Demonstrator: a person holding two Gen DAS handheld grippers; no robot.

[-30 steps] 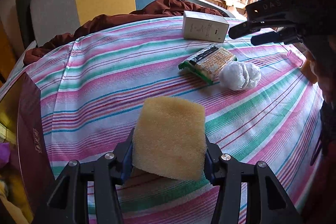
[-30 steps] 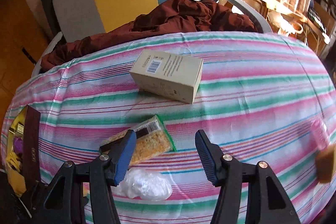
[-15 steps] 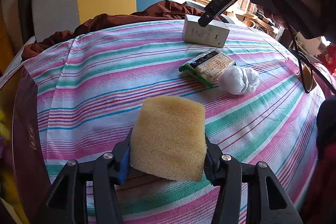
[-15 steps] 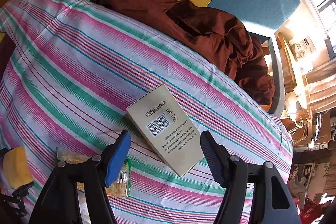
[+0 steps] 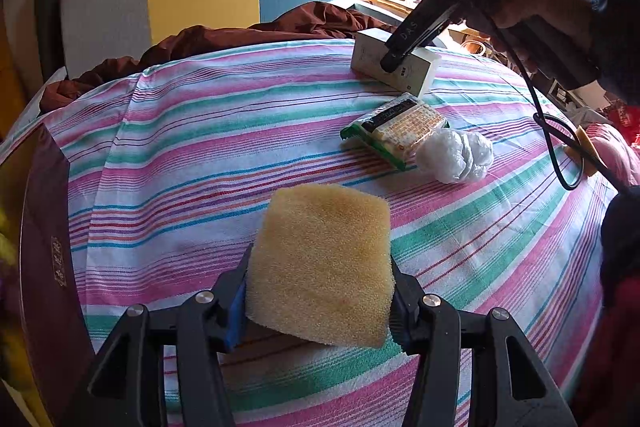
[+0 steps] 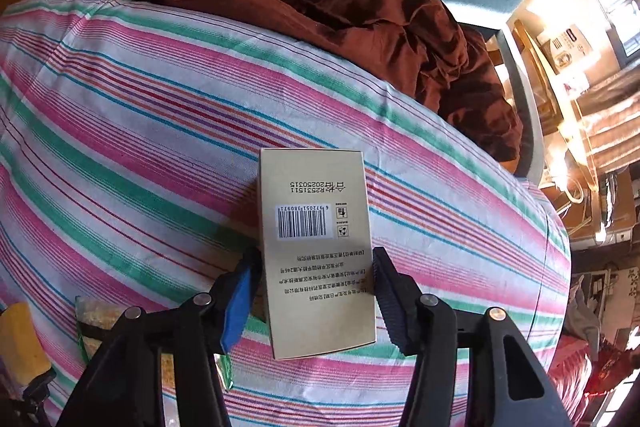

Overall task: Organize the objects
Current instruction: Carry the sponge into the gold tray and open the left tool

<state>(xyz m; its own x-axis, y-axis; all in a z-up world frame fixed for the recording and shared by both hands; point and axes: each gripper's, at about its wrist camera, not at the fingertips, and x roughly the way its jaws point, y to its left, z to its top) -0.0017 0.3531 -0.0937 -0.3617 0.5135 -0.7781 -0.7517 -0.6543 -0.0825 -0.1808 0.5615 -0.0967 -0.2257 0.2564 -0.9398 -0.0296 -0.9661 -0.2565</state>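
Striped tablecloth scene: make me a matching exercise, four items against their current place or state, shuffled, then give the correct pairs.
Items:
1. sponge
2. beige box
3. snack packet
4. white plastic bag

States:
A. crumpled, right beside the packet
B. between the closing right gripper jaws
C. clamped in the left gripper
D. flat on the tablecloth, between box and bag

Pairs: 1-C, 2-B, 3-D, 4-A

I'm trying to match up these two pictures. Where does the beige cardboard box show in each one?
Left wrist view: the box lies far back on the right, the right claw down on it.
Right wrist view: the box fills the lower middle, between that closing claw's pads.
Shared landmark: the brown cloth behind the striped tablecloth.
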